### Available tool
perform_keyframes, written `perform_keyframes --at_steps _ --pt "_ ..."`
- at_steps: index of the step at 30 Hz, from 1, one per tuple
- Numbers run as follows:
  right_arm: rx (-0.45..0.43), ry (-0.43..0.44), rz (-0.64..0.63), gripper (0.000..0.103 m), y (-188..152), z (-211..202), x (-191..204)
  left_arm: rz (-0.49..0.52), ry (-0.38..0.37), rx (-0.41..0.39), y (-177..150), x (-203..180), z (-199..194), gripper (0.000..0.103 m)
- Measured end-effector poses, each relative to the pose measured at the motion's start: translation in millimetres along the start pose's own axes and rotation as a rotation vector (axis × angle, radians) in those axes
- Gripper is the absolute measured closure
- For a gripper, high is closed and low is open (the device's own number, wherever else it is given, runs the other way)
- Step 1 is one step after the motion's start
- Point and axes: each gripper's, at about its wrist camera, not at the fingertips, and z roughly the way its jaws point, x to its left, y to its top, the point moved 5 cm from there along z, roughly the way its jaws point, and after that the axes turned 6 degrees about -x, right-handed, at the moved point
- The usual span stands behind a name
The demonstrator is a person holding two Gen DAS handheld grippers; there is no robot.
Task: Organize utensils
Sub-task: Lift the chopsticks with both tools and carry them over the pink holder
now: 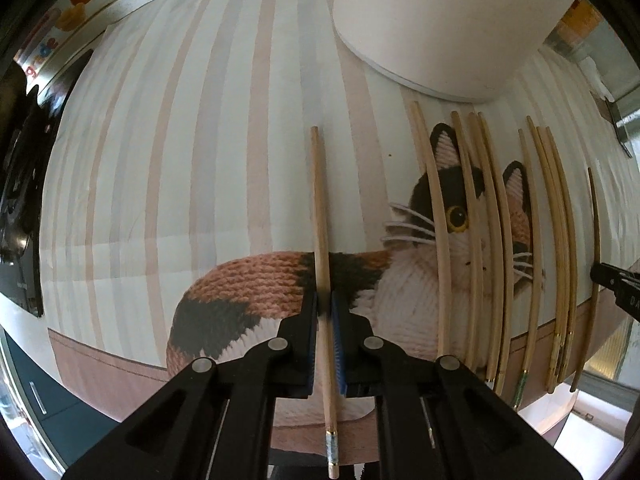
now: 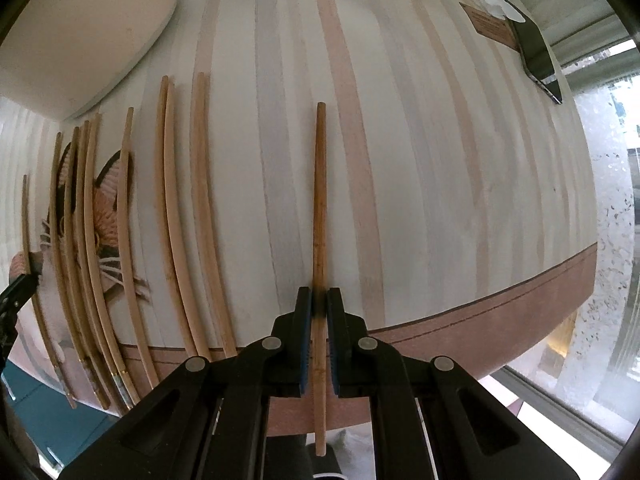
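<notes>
Chopstick [image 1: 322, 216] pinched in left gripper [image 1: 325, 304]; right gripper [image 2: 319, 300] pinches another chopstick [image 2: 319, 208].

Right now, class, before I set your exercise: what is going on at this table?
A person is sorting chopsticks with a gripper in each hand. The left gripper is shut on a pale chopstick with a patterned end, lying apart from the rest on the striped cat-print tablecloth. The right gripper is shut on a darker bamboo chopstick. The other chopsticks lie side by side in a row near a white container.
</notes>
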Motion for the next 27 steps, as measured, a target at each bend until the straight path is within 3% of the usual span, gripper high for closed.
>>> perform_keyframes --at_steps 7,12,19,27 --pt "0.008 -0.044 -0.027 0.093 14 3 9 0.010 0.010 -0.003 20 -13 3 0.098" --pt "-0.032 -0.089 -0.060 0.095 13 -4 34 -0.001 0.097 -0.055 26 -9 -8 0.099" --pt "-0.148 0.063 0.039 0.095 11 -35 36 -0.066 0.123 -0.195 52 3 -66 0.099" --pt "-0.284 0.202 0.140 0.096 22 -104 24 -0.193 0.060 -0.362 81 26 -145 0.099"
